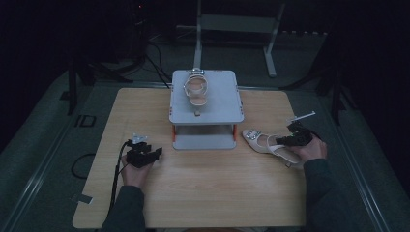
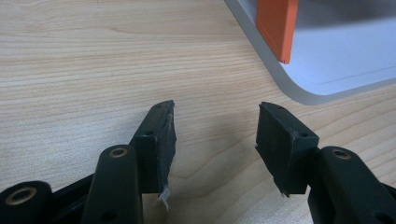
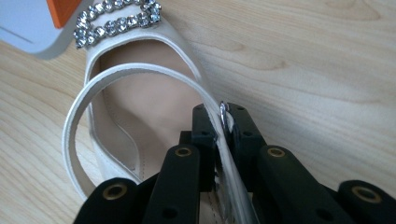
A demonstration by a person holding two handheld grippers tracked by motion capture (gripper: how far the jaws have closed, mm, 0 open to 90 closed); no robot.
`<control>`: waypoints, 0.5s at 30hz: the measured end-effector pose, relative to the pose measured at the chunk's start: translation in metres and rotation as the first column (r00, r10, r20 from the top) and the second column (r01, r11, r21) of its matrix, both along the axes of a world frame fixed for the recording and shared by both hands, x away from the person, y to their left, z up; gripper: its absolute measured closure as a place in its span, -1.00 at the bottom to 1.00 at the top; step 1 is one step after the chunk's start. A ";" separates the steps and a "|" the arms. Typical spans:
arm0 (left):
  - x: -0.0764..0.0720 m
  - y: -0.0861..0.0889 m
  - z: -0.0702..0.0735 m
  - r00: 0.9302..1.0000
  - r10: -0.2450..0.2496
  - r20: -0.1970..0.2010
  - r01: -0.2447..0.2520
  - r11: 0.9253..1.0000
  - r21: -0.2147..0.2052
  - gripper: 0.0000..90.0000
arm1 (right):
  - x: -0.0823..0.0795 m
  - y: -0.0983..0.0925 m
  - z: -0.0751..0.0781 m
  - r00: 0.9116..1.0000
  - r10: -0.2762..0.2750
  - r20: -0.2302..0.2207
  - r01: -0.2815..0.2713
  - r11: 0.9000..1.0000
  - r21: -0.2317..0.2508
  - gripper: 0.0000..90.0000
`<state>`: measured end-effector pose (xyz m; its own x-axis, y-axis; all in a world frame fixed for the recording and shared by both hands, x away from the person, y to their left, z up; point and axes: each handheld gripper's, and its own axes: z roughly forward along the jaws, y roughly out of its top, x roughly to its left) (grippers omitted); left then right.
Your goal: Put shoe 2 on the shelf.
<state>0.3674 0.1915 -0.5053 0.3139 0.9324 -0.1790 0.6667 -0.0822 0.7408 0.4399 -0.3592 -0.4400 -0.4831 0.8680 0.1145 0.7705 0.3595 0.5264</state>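
The right gripper (image 3: 223, 126) has its jaws pinched onto the ankle strap (image 3: 140, 74) of a white heeled sandal (image 1: 267, 142), which lies on the desk (image 1: 203, 193) near its right edge, toe with the rhinestone buckle (image 3: 116, 21) turned toward the grey stand (image 1: 206, 116). The left gripper (image 1: 143, 155) rests on the desk near the left edge, jaws spread with nothing between them, just short of the stand's base plate (image 2: 336, 60) and its orange post (image 2: 275, 25). A matching sandal (image 1: 197, 89) already sits on the stand's top shelf near its far edge. Judgement: the step in hand is lifting the second sandal to set it on the stand. The hold is on a thin, flexible strap beside its metal clasp, so the shoe will likely hang and swing toe-down; a slow, vertical lift is advised before moving it across. Clear the shelf's front edge fully, avoid the seated sandal, and lower until the sole bears before releasing. The idle left gripper could steady the toe if it rotates.
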 end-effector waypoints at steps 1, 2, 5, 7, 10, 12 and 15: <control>0.000 0.000 0.000 1.000 0.000 0.000 0.000 1.000 -0.001 0.05 | -0.001 -0.001 0.000 1.000 -0.010 -0.008 0.010 1.000 0.021 0.86; 0.000 0.000 0.000 1.000 0.000 0.000 0.000 1.000 -0.002 0.05 | -0.002 -0.003 0.000 1.000 -0.025 -0.012 0.025 0.998 0.049 0.86; 0.000 0.000 0.000 1.000 0.000 0.000 0.000 1.000 0.000 0.05 | -0.004 -0.005 0.001 0.998 -0.055 -0.023 0.057 0.994 0.093 0.86; 0.000 0.000 0.000 1.000 0.000 0.000 0.000 1.000 0.001 0.05 | -0.005 -0.005 0.001 0.996 -0.081 -0.025 0.084 0.991 0.109 0.86; 0.000 0.000 0.000 1.000 0.001 0.001 -0.001 1.000 0.001 0.05 | -0.005 -0.007 0.002 0.992 -0.126 -0.024 0.128 0.982 0.138 0.86; 0.000 0.000 0.000 1.000 0.001 0.001 -0.001 1.000 0.002 0.05 | -0.005 -0.007 0.003 0.988 -0.154 -0.028 0.156 0.976 0.153 0.86; 0.000 0.000 0.000 1.000 0.001 0.000 -0.001 1.000 0.000 0.05 | -0.003 -0.005 0.003 0.982 -0.183 -0.040 0.187 0.967 0.171 0.86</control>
<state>0.3673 0.1914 -0.5053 0.3130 0.9328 -0.1786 0.6666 -0.0819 0.7409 0.4371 -0.3643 -0.4366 -0.3111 0.9080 0.2805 0.8282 0.1143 0.5487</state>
